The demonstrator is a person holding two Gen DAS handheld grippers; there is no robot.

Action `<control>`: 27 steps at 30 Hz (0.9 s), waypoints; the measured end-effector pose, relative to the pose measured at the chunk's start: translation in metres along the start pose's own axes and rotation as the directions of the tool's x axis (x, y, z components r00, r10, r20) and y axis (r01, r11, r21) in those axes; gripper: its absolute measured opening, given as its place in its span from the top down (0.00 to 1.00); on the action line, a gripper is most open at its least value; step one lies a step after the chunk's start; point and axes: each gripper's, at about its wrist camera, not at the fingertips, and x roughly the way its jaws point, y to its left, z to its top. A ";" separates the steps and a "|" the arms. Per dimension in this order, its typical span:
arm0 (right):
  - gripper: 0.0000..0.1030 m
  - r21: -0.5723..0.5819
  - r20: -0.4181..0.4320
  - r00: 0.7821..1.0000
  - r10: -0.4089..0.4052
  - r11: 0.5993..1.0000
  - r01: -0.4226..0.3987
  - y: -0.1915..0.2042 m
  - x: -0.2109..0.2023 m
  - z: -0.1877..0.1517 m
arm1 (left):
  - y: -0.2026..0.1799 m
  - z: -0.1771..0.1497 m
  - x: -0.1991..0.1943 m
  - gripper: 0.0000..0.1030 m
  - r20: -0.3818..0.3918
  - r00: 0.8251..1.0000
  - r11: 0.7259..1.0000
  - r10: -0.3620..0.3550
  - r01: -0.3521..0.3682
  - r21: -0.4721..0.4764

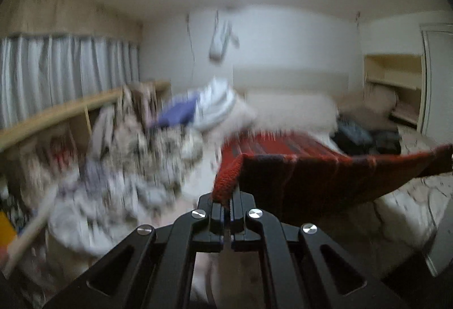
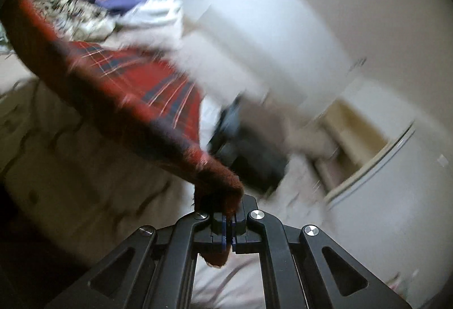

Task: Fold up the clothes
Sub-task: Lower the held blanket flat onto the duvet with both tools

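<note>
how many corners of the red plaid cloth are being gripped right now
2: one corner of the red plaid cloth is pinched in the left gripper, another in the right gripper. Its other corners are out of sight.

A heaped pile of clothes [image 1: 136, 145] blocks the left; bare bedding [image 1: 402, 195] lies open under the stretched red plaid cloth [image 1: 325, 167].
</note>
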 end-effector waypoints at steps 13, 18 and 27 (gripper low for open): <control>0.99 -0.036 -0.221 0.956 0.192 0.978 -0.205 0.146 0.046 -0.073 | -0.014 -0.050 0.046 0.97 -0.235 0.971 0.992 0.029 0.000 0.124; 0.99 -0.006 -0.150 0.969 0.195 0.980 -0.198 0.115 0.036 -0.040 | -0.011 -0.022 0.037 0.97 -0.177 0.983 0.997 0.043 -0.031 0.072; 0.99 0.120 0.116 0.991 0.068 0.989 -0.082 0.043 -0.026 0.022 | -0.018 0.042 -0.034 0.97 0.086 0.996 0.998 0.024 -0.029 0.063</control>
